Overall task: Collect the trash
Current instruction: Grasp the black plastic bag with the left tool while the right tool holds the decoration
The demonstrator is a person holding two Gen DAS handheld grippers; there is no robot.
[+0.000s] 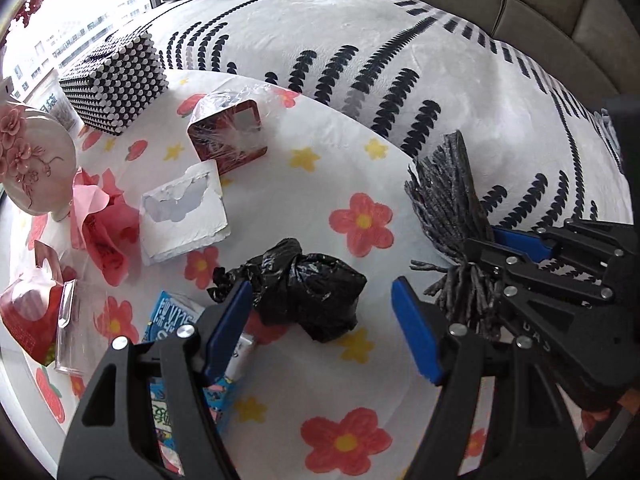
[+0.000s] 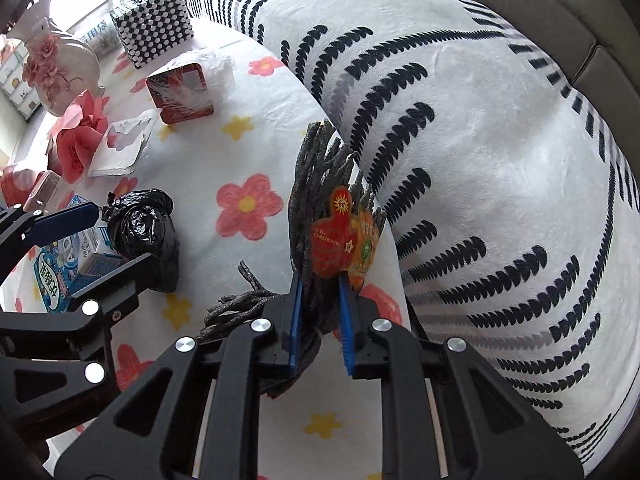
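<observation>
Step in hand — a two-handed pickup of trash from the bench [image 1: 320, 208], which is covered in a flowered cloth.

Right gripper [image 2: 320, 320]: fingers drawn narrow and clamped on the dark bundle of cords [image 2: 320, 184], at its bound neck; a red and orange paper tag [image 2: 340, 236] is fixed to the bundle. The bundle lies at the bench edge, its strands fanned toward the patterned rug [image 2: 500, 140] beyond.

Left gripper [image 1: 320, 328]: fingers set wide, nothing held. The knotted black plastic bag [image 1: 304, 288] sits on the cloth between and just ahead of the two blue pads; contact is not seen.

Next move, as judged: the left fingers are to be lowered around the bag and closed on its bulk, while the bundle is lifted clear by the right. The bag is soft and crumpled, so a deep grip is called for.

Obstructions: a blue printed carton [image 1: 168, 320] lies just beside the bag, under the left-hand finger, and could be pinched along with it. The two grippers are close together.

Other items noted — a torn white card box [image 1: 184, 216], a red tin in clear film [image 1: 228, 132], pink crumpled paper [image 1: 104, 224], a white vase with pink flowers [image 1: 32, 160], a black-and-white dotted box [image 1: 116, 80], a red packet [image 1: 24, 312].
</observation>
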